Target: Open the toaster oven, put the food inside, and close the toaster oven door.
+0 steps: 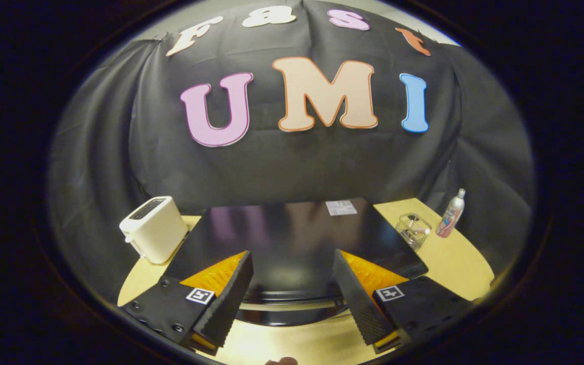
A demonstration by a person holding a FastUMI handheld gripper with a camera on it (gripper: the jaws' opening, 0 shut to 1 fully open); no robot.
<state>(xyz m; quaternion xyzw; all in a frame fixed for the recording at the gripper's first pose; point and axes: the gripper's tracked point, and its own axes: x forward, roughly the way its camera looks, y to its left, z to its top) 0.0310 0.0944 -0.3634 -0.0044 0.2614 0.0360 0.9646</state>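
I look down on the black toaster oven (297,228), whose glossy top reflects the wall. A pale metal handle bar (292,306) runs along the oven's front edge, low between my two fingers. From this angle the door itself is hidden, so I cannot tell how it stands. My gripper (292,256) hovers over the oven's front, open, its fingers wide apart with nothing between them but the oven's top and handle. A small brownish thing (282,361) peeks in at the near edge of the table, too cut off to name.
A white pop-up toaster (154,229) stands left of the oven. On the oven's right are a wire basket (413,230) holding a small item and a spray bottle (450,214). The pale wooden table (454,263) is round-edged.
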